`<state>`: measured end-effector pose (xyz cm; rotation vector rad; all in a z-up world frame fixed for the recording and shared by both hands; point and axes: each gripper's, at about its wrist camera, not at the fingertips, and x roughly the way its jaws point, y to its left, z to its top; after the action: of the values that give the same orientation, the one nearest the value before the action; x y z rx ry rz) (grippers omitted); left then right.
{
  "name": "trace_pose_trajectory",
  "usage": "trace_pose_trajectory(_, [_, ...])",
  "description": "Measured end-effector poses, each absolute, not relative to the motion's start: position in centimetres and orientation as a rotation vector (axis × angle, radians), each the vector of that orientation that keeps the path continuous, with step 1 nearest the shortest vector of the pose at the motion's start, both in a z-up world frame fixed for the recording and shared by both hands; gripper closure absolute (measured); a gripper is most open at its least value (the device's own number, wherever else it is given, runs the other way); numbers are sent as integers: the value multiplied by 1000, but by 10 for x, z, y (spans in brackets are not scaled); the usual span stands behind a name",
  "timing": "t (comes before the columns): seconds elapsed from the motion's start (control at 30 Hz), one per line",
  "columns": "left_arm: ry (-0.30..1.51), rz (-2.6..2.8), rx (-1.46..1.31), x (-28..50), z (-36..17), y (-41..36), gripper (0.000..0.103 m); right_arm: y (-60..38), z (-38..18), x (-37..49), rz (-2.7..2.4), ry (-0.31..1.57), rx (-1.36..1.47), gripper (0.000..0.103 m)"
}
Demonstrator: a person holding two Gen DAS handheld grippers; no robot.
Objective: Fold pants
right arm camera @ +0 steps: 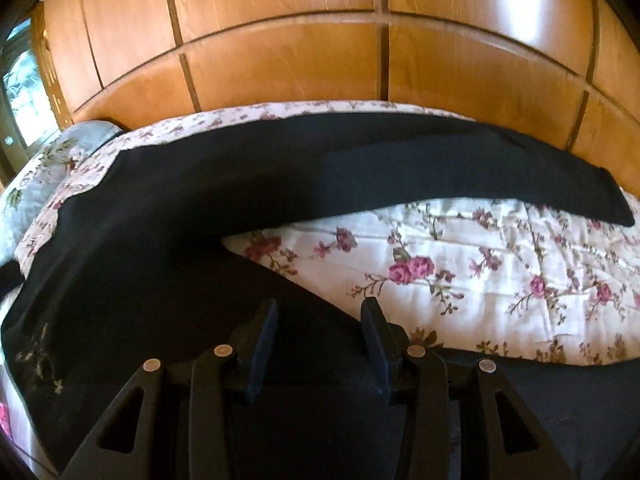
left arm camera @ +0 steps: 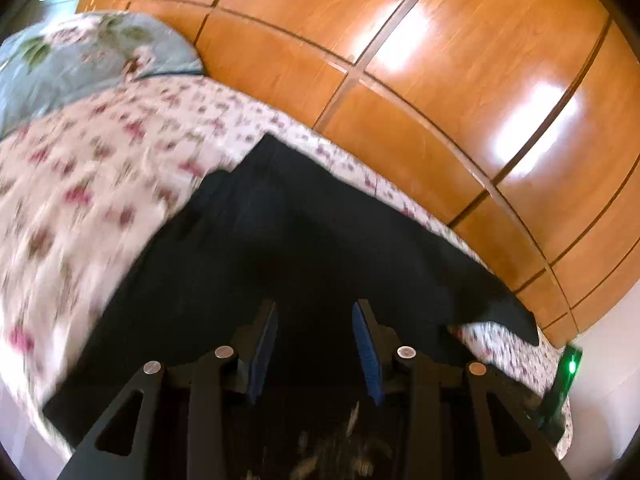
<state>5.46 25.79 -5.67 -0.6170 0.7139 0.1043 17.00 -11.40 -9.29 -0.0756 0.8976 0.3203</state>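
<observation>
Lying spread across the bed, the black fabric pants (right arm camera: 248, 184) have one leg stretched along the far edge and the other running under your right gripper (right arm camera: 320, 312), with the white floral quilted bedspread (right arm camera: 460, 248) showing between them. Your left gripper (left arm camera: 315, 312) hovers over the dark cloth too. Both grippers have their jaws parted with no fold of cloth pinched between the pads. Behind the bed stands a glossy orange wooden panelled wardrobe (left arm camera: 420, 80); a blue-grey floral pillow (left arm camera: 80, 56) sits at the head. Closing now, you risk catching only one layer, or the bedspread with it, so the fold would come out crooked.
</observation>
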Motion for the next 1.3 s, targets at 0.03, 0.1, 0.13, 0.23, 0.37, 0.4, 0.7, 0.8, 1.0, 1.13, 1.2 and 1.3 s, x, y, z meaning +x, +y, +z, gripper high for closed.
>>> trace_pose_trajectory(0.03, [710, 118, -601, 67, -53, 262, 51, -115, -93, 170, 322, 897, -75, 58])
trace_pose_trajectory(0.1, [685, 151, -546, 92, -44, 269, 46, -115, -94, 169, 324, 896, -72, 57])
trace_pose_trajectory(0.13, [674, 164, -512, 109, -40, 275, 46, -115, -95, 169, 326, 894, -69, 56])
trace_pose_trajectory(0.23, [692, 210, -476, 150, -37, 292, 46, -117, -95, 169, 334, 891, -55, 55])
trace_pose_trajectory(0.37, [734, 238, -459, 205, -45, 320, 46, -118, -97, 170, 341, 884, -34, 55])
trace_pose_trajectory(0.4, [747, 259, -476, 216, -50, 329, 46, -120, -97, 170, 342, 884, -31, 55])
trace_pose_trajectory(0.7, [856, 268, -425, 286, -97, 349, 46, -125, -95, 168, 346, 880, -11, 55])
trace_pose_trajectory(0.8, [872, 257, -403, 294, -112, 348, 46, -125, -95, 169, 346, 879, -10, 55])
trace_pose_trajectory(1.0, [834, 221, -386, 288, -109, 343, 89, -123, -94, 168, 340, 875, -14, 55])
trace_pose_trajectory(1.13, [766, 226, -328, 265, -92, 329, 91, -123, -95, 168, 342, 874, -10, 55])
trace_pose_trajectory(1.2, [729, 218, -342, 252, -82, 326, 92, -123, -95, 168, 340, 874, -13, 55])
trace_pose_trajectory(1.3, [683, 204, -370, 227, -72, 322, 92, -123, -95, 168, 339, 873, -16, 55])
